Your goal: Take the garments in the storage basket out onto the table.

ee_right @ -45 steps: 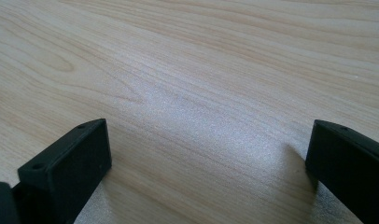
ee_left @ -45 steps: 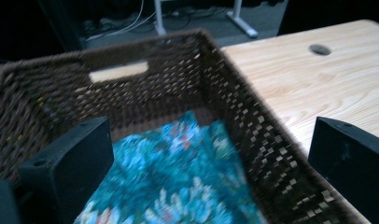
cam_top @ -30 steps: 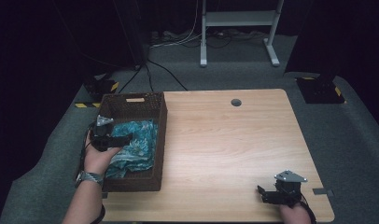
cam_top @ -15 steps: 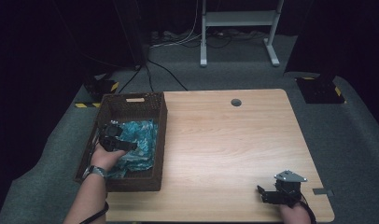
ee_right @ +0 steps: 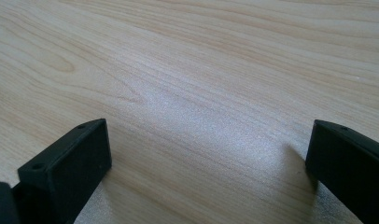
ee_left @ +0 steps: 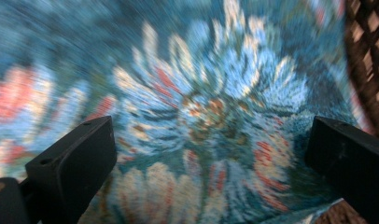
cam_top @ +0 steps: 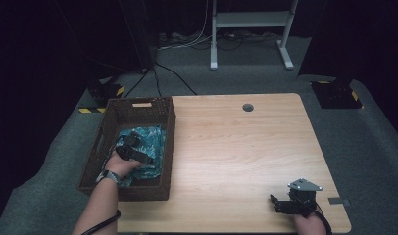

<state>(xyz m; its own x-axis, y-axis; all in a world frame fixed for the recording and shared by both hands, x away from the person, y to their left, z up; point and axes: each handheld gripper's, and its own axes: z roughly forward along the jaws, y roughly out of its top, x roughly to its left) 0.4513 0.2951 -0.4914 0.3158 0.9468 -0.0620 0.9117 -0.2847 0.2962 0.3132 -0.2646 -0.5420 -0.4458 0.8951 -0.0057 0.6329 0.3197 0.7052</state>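
Now down in the basket (cam_top: 109,147) w/ the left gripper (cam_top: 133,152), at the left side of the bench (cam_top: 236,147). Jaws spread wide in the left gripper view, one at each lower corner, nothing pinched between them yet. Patterned cloth (ee_left: 197,102) right ahead of the jaws, very close, teal w/ pale and red flower print, blurred. Brown weave of the basket wall at the right edge of that view. From the high view, cloth (cam_top: 143,142) bunched inside the basket, toward its right half, under and around the hand.

Right gripper (cam_top: 280,205) parked near the front right corner of the bench, well apart from the basket. Jaws open too, bare wood grain between them in the right gripper view, holding nothing.

Progress, as a guess: early. Reach into the basket made, grip on the cloth not yet closed. Cloth wholly inside the basket, none on the bench. Probably left: close jaws on a fold, lift out, bring over to the open wood, maybe w/ the right gripper joining in. Can't tell if jaw tips already touch the fabric; blur too strong.
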